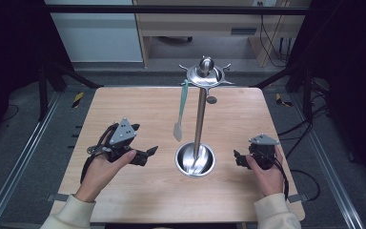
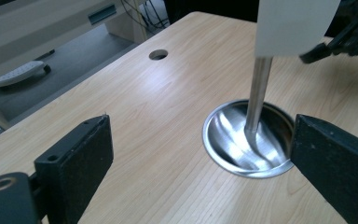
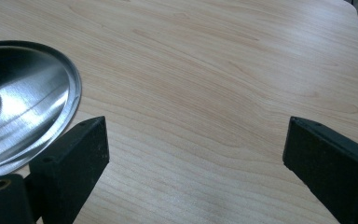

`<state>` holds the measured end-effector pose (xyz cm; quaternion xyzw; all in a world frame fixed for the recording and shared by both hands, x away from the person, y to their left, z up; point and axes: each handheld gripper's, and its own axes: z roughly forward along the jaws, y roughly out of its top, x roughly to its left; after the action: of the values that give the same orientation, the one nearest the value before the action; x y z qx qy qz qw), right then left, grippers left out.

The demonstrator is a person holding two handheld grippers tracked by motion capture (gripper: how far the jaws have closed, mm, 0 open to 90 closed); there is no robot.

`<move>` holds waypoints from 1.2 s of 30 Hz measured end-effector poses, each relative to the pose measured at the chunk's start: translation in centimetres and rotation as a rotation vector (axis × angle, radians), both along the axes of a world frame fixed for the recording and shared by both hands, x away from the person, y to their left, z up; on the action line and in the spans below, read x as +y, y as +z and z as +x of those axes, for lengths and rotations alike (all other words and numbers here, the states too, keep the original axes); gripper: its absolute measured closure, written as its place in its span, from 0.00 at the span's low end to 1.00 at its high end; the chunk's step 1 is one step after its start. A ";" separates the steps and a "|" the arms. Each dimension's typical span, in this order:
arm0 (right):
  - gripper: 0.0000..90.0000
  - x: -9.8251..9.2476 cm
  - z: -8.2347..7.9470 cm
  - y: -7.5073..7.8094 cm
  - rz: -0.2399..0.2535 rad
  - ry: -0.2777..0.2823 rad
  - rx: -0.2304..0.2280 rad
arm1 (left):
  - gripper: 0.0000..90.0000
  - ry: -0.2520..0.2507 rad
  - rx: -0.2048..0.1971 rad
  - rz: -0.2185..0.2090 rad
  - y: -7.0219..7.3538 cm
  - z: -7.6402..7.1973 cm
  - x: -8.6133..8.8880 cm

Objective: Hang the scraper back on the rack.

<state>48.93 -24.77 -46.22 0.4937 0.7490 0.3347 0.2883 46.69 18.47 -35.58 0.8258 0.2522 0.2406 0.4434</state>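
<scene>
A steel utensil stand rises from the middle of the wooden table (image 1: pixel 124 109): a round dish base (image 1: pixel 195 160), a thin pole (image 1: pixel 200 119) and a hooked crown (image 1: pixel 205 74). From a hook on the crown's left hangs a spatula (image 1: pixel 181 109) with a teal handle and a white blade. My left gripper (image 1: pixel 148 155) is open on the table left of the base and points at it. In the left gripper view the base (image 2: pixel 249 140), pole (image 2: pixel 258 93) and white blade (image 2: pixel 298 25) lie ahead of the open left gripper (image 2: pixel 200 140). My right gripper (image 1: pixel 237 159) is open right of the base. The right gripper view has the base's rim (image 3: pixel 23 107) left of the empty right gripper (image 3: pixel 196 135).
A small cable hole (image 1: pixel 211 99) sits in the table behind the stand, and the left gripper view has the hole (image 2: pixel 158 54) too. Bare wood surrounds both hands. Dark frame rails run along both sides of the table. A pale remote-like object (image 2: pixel 16 74) lies on a lower surface beyond the table.
</scene>
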 end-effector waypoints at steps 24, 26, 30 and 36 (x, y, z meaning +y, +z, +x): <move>0.09 -0.1 0.0 -0.1 0.006 -0.001 0.017 | 0.07 0.056 0.056 0.011 -3.7 0.4 1.8; 0.09 -0.1 0.0 -0.2 0.006 -0.002 0.017 | 0.07 0.063 0.065 0.011 -4.1 0.4 1.9; 0.09 0.0 0.0 -0.2 0.005 -0.001 0.018 | 0.07 0.071 0.078 0.013 -5.0 0.3 2.1; 0.09 0.0 0.0 -0.2 0.004 0.001 0.016 | 0.07 0.084 0.101 0.011 -6.4 0.5 2.6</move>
<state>48.96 -24.81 -46.39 0.4967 0.7509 0.3323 0.2810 47.16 21.09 -41.95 0.8280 0.3073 0.2181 0.4153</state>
